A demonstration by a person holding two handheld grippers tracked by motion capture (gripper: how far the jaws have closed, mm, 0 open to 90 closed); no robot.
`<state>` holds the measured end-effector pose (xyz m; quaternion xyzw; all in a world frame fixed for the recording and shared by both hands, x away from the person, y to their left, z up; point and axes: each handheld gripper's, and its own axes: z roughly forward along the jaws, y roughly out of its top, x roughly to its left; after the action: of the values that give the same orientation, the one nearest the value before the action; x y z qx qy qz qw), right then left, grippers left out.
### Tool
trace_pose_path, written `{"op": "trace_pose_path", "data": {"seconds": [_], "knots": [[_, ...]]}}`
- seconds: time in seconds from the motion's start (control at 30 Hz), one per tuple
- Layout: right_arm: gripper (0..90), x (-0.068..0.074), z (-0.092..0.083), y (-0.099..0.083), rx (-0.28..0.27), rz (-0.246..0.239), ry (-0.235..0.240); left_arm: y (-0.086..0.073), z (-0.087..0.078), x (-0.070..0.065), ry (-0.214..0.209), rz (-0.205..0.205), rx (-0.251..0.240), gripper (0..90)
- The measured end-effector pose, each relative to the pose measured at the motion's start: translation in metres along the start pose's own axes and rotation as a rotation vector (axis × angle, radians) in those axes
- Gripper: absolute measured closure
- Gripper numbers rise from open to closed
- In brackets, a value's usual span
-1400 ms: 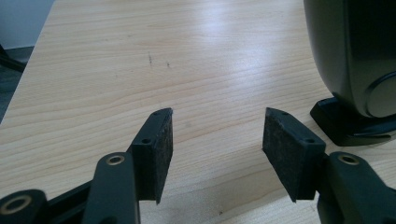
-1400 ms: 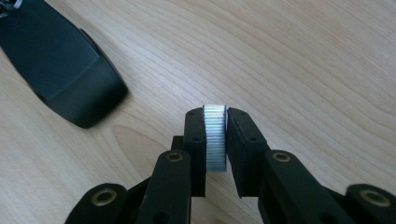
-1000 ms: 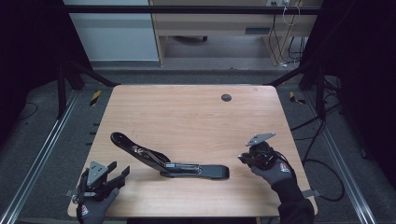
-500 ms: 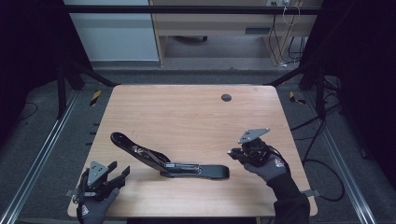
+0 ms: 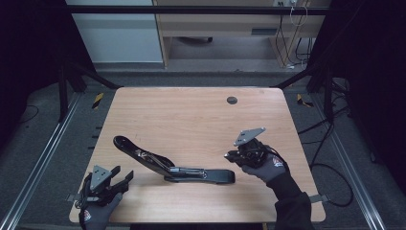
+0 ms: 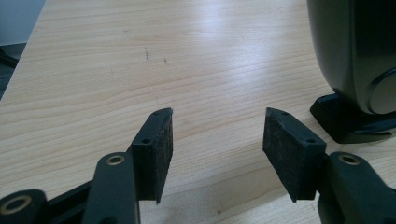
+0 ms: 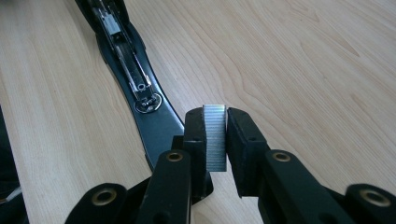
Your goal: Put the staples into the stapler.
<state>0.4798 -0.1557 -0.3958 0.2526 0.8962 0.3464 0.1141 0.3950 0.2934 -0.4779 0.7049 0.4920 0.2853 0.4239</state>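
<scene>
A black stapler (image 5: 158,163) lies swung open on the wooden table (image 5: 191,115), its staple channel (image 7: 133,74) facing up. My right gripper (image 5: 230,155) hovers just right of the stapler's near end, shut on a silver strip of staples (image 7: 214,135) held upright between the pads (image 7: 198,135). In the right gripper view the gripper (image 7: 215,119) sits over the stapler's rounded tip (image 7: 159,130). My left gripper (image 5: 122,175) rests at the table's front left corner, open, with bare wood between its pads (image 6: 156,140). The stapler's dark body (image 6: 355,60) stands to its right.
A small round grommet (image 5: 231,100) sits in the table near the far edge. Black frame posts and floor rails flank both sides. A desk and cables stand beyond the far edge. Bare wood stretches across the table's far half.
My right gripper has moved left toward the stapler's end and risen a little, still carrying the staple strip. The left gripper and the stapler have stayed put.
</scene>
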Motion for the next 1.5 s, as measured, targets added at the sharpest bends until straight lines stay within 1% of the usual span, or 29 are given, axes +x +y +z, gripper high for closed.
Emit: {"op": "trace_pose_path", "data": {"seconds": [0.07, 0.13, 0.2, 0.33, 0.53, 0.73, 0.87, 1.03, 1.17, 1.3, 1.5], "knots": [[78.2, 0.001, 0.001, 0.002, -0.002, -0.009, 0.002, 0.000, 0.000, 0.000, 0.005, 0.004, 0.000, 42.4], [78.2, 0.004, 0.003, 0.006, -0.007, -0.020, 0.013, 0.000, 0.000, 0.000, 0.006, 0.004, -0.002, 42.4], [78.2, 0.008, 0.004, 0.013, 0.000, -0.041, 0.023, 0.000, 0.000, -0.001, 0.005, 0.006, 0.000, 42.4], [78.2, 0.012, 0.006, 0.023, -0.005, -0.058, 0.041, 0.000, 0.000, -0.001, 0.005, 0.004, 0.002, 42.4], [78.2, 0.016, 0.011, 0.034, 0.010, -0.093, 0.060, 0.000, -0.001, 0.000, 0.008, 0.004, -0.001, 42.4], [78.2, 0.020, 0.020, 0.044, 0.025, -0.110, 0.083, 0.000, -0.001, 0.000, 0.006, 0.003, -0.003, 42.5], [78.2, 0.022, 0.025, 0.048, 0.024, -0.121, 0.107, 0.000, -0.001, 0.000, 0.007, 0.005, -0.003, 42.4], [78.2, 0.024, 0.031, 0.052, 0.040, -0.130, 0.126, 0.000, -0.001, 0.000, 0.006, 0.005, -0.003, 42.4], [78.1, 0.025, 0.036, 0.054, 0.036, -0.140, 0.141, 0.000, -0.001, 0.000, 0.004, 0.002, -0.002, 42.4], [78.2, 0.027, 0.041, 0.056, 0.044, -0.150, 0.156, 0.000, -0.001, 0.000, 0.003, 0.001, -0.003, 42.4], [78.1, 0.029, 0.050, 0.059, 0.060, -0.179, 0.182, 0.000, -0.001, 0.000, 0.005, 0.004, -0.002, 42.4]]}}
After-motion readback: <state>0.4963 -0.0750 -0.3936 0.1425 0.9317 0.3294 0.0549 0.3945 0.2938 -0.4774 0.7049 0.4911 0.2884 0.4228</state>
